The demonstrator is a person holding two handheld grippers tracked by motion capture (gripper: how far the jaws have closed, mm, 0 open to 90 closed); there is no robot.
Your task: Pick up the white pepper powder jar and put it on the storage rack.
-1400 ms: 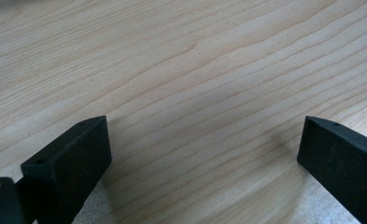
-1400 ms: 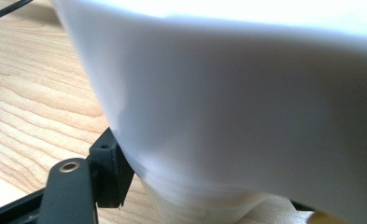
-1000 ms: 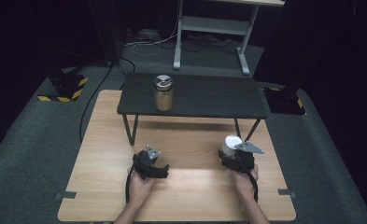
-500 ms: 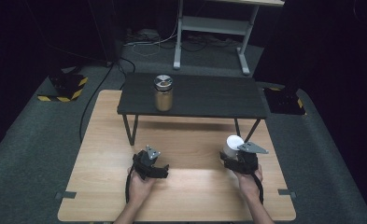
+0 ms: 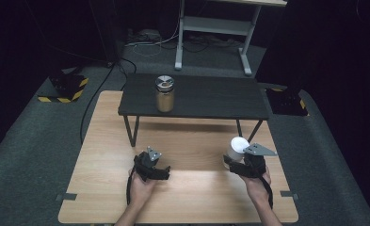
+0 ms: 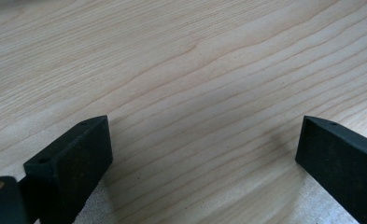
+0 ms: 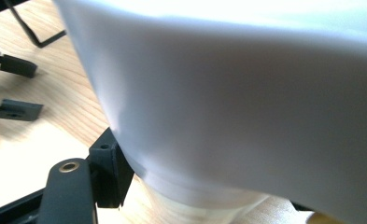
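My right hand-held gripper (image 5: 233,162) is clamped on a plain white cup (image 5: 237,148), smooth-walled and glossy, with a rounded top, just above the right side of the worktop (image 5: 197,141). My left hand-held gripper (image 5: 160,170) sits wide open, holding nothing.

A plain white cup (image 5: 237,147), smooth-sided and wider at the top, stands upright at the right side of the light wooden table (image 5: 192,197), just in front of the low black shelf (image 5: 206,96). Its lower wall is clamped in the right gripper (image 5: 230,160).
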